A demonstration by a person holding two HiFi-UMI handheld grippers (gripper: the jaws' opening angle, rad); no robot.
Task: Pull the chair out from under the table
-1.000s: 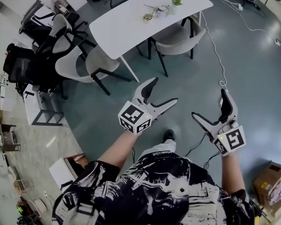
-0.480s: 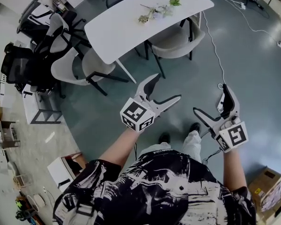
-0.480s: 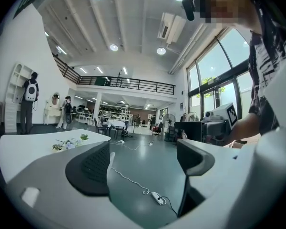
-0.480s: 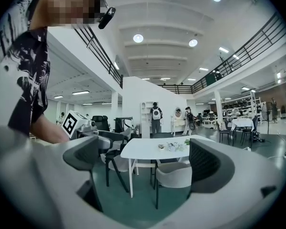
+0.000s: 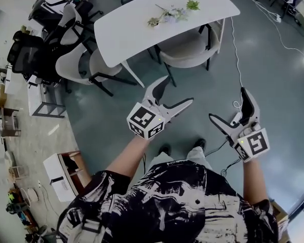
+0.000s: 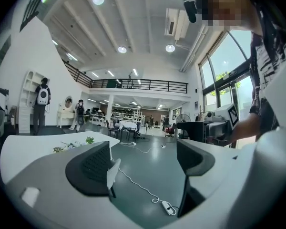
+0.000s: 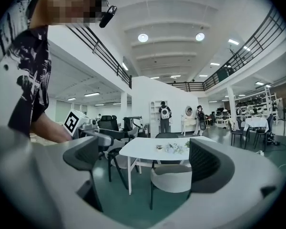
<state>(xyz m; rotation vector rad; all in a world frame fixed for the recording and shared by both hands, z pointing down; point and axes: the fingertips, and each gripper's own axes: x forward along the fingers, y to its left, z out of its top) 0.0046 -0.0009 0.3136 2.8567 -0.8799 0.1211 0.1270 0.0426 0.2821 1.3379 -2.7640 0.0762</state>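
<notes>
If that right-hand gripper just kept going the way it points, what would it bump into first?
Probably the chair tucked under the table: it sits straight ahead of the open right gripper, with only bare floor before it. Depth is hard to judge.

no readable text anywhere

Bare floor (image 5: 202,92) leads to the chair (image 5: 188,47); a cable (image 5: 236,59) trails alongside.
</notes>
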